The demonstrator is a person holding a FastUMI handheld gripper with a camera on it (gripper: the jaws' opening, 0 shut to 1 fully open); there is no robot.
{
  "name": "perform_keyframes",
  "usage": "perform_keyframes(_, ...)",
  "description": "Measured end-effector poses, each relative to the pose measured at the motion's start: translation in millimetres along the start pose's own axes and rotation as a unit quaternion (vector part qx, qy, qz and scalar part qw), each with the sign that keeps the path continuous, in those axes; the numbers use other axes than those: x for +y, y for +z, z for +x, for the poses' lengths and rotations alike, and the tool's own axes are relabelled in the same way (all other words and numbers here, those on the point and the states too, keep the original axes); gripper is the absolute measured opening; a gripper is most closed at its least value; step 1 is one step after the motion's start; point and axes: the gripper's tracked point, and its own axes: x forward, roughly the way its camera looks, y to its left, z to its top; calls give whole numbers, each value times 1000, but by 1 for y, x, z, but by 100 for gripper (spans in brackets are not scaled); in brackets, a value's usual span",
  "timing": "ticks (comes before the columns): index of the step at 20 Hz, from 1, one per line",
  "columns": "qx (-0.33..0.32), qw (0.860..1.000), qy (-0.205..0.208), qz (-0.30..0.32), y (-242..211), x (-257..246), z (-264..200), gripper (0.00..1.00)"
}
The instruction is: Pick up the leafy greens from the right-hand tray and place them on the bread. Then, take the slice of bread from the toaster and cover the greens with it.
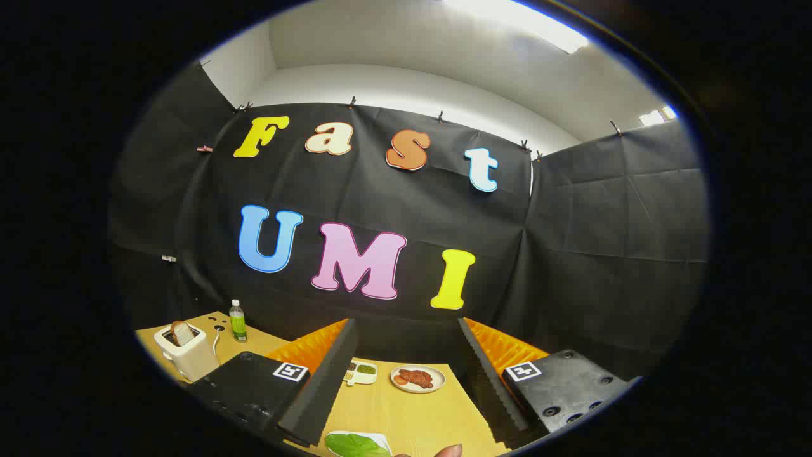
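My gripper (406, 381) is open, held high above a yellow wooden table (412, 412), with nothing between its fingers. Below and between the fingers lies a white tray holding leafy greens (356, 444). A white toaster (188, 350) with a slice of bread (183, 332) sticking up out of it stands off to the left, beyond the left finger. A fingertip of a person's hand (447, 451) shows beside the greens tray.
A round plate with reddish-brown food (417, 378) sits ahead between the fingers. Left of it is a small white divided dish (361, 372). A green-labelled bottle (238, 321) stands near the toaster. Black cloth walls close the booth behind and to the right.
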Motion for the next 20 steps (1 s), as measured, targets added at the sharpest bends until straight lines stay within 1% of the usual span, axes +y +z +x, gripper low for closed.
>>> perform_keyframes(6, 13, 999, 34, 3, -7, 10, 3, 97)
perform_keyframes(12, 25, 999, 39, 8, -18, 13, 9, 97)
perform_keyframes(15, 28, 999, 43, 12, -16, 14, 11, 97)
perform_keyframes(18, 22, 999, 43, 5, -14, 11, 13, 97)
perform_keyframes(20, 29, 999, 46, 0, -19, 11, 15, 97)
